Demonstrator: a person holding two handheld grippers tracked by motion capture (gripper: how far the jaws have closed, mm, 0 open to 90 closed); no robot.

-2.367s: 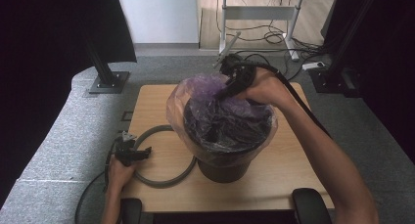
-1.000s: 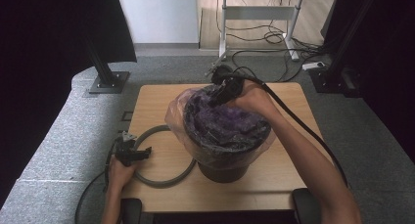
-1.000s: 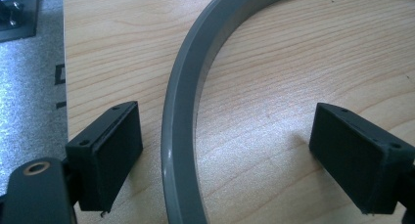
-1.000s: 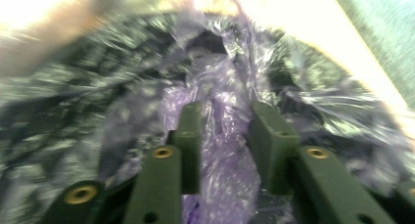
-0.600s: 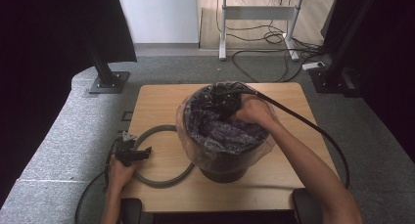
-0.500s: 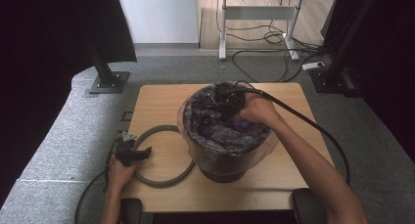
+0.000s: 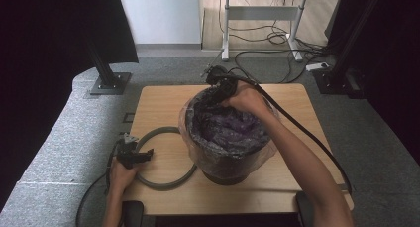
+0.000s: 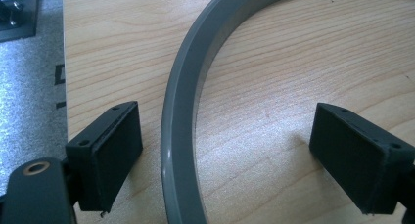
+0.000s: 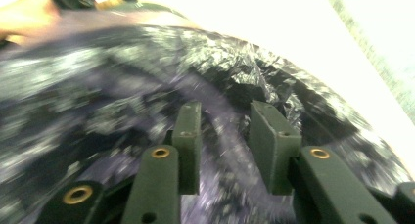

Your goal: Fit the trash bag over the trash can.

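The thin, soft, slippery bag [image 7: 225,138] in the bin [image 7: 225,175] at frame centre is best pinched at its rim; the right gripper's [image 9: 225,136] jaws, just closing, bracket a fold.

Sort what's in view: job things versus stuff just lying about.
Job:
bin
purple bag
grey ring
left gripper
right gripper

Lying about:
cables
desk frame
black stand
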